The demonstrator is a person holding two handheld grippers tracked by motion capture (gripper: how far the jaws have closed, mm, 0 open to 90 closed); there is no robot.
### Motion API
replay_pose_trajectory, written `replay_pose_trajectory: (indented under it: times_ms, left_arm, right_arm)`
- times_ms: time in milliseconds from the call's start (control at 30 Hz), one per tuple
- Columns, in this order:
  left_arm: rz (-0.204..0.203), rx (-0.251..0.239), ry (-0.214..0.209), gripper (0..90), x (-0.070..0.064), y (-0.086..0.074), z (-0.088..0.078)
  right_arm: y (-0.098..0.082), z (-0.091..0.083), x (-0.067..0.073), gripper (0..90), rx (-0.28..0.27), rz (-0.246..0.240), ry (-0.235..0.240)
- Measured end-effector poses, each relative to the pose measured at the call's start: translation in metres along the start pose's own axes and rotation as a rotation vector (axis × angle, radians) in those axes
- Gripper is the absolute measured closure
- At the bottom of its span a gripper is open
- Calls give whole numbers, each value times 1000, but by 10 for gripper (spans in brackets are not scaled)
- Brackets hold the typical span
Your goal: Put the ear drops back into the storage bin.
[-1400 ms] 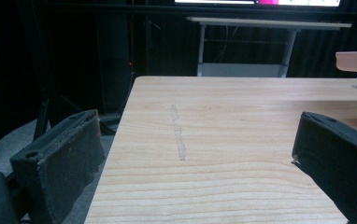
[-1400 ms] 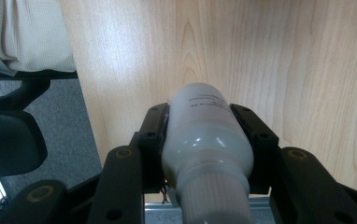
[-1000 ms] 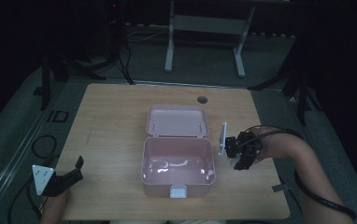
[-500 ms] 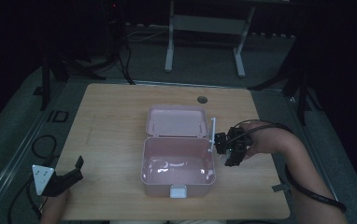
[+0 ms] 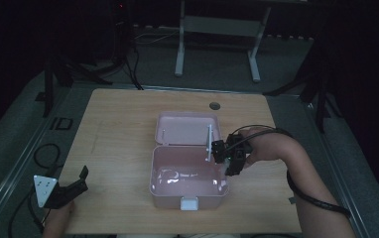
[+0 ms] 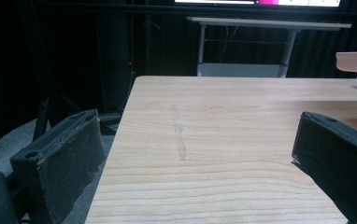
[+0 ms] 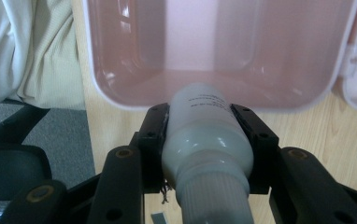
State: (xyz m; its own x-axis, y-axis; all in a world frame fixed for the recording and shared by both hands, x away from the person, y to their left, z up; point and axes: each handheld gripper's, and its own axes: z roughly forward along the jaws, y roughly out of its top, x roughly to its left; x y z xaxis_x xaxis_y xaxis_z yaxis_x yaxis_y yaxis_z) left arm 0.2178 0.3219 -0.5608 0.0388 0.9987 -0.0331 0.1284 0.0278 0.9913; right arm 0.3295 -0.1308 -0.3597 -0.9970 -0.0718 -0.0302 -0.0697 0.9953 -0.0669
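I am gripping a white bottle (image 7: pixel 204 135) tight in my right hand-held gripper (image 5: pixel 232 154), holding it over the 3 o'clock rim of the open pink box (image 5: pixel 187 191). My left hand-held gripper (image 5: pixel 71 188) is resting open at the worktop's (image 5: pixel 123 124) 8 o'clock corner, holding nothing.

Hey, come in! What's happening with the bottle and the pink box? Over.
Right hand-held gripper shut on white bottle, at rim of open pink box. Left hand-held gripper open, nothing between its jaws. Nothing in the way.
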Motion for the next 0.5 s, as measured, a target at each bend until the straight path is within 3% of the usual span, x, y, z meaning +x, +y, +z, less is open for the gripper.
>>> replay_pose_trajectory:
  times_ms: [500]
  left_arm:
    - [-3, -2, -3, 20, 0, 0, 0]
  right_arm:
    - [30, 24, 0, 595, 9, -58, 39]
